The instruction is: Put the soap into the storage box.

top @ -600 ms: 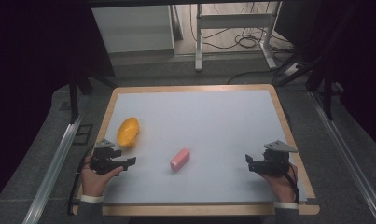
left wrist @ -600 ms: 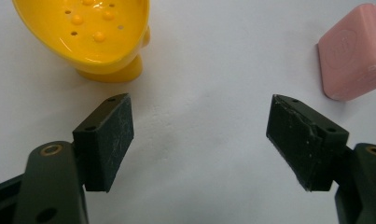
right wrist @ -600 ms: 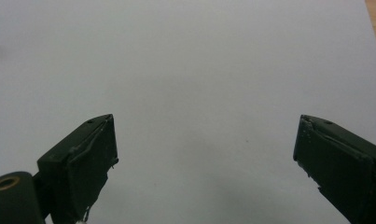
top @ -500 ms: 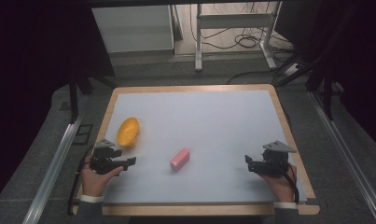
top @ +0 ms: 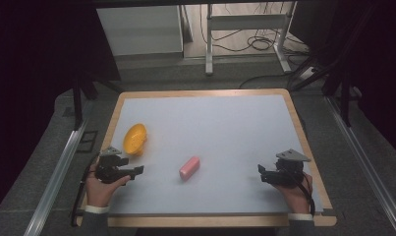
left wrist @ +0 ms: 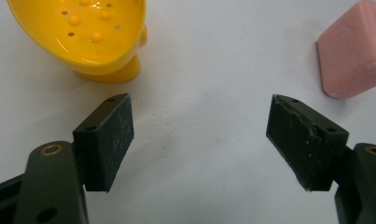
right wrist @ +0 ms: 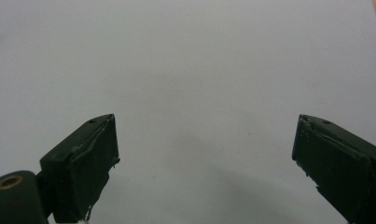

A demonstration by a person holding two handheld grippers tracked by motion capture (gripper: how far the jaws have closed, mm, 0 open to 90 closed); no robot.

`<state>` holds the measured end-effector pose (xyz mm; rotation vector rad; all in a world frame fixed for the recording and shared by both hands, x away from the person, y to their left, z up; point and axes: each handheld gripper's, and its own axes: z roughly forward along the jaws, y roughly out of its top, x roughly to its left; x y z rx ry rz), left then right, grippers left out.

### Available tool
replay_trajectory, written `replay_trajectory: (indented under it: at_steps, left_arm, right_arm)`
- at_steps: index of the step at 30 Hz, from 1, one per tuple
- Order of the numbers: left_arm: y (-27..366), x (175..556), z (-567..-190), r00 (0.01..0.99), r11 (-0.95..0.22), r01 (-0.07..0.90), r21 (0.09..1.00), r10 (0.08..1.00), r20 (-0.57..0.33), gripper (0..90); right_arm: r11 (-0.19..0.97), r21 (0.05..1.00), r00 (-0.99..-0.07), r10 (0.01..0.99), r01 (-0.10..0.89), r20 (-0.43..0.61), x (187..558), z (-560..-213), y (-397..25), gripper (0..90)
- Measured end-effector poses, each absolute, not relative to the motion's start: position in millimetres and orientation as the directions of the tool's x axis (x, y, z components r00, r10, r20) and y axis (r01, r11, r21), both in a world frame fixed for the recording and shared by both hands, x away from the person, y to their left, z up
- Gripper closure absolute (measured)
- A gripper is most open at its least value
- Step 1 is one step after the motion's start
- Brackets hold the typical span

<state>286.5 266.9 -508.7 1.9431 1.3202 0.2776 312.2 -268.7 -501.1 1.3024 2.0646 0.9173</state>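
Observation:
A yellow perforated dish (top: 135, 138) lies on the white table top (top: 220, 128) at the left; its holed inside and foot fill the upper left of the left gripper view (left wrist: 87, 32). A pink soap-like bar (top: 189, 167) lies near the table's middle, seen at the upper right of the left gripper view (left wrist: 353, 51). My left gripper (top: 136, 170) rests just below the dish, open, with bare table between its jaws (left wrist: 199, 140). My right gripper (top: 261, 172) sits near the right edge, open over bare table (right wrist: 204, 154).
A wooden rim (top: 205, 93) frames the table. Metal rails (top: 58, 172) run along both sides on the dark floor. Behind the table stand a white cabinet (top: 139, 29) and a metal frame (top: 244, 22) with cables.

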Motion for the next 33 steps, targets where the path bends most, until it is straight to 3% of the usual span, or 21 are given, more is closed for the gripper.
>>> replay_trajectory:
  at_steps: [33]
  left_arm:
    - [261.3,278.8,-490.2,0.446,-0.181,0.675,0.715,0.873,-0.200,23.7]
  right_arm:
    - [0.287,0.782,-0.387,0.920,0.552,-0.064,308.7,-494.9,-274.4,6.7]
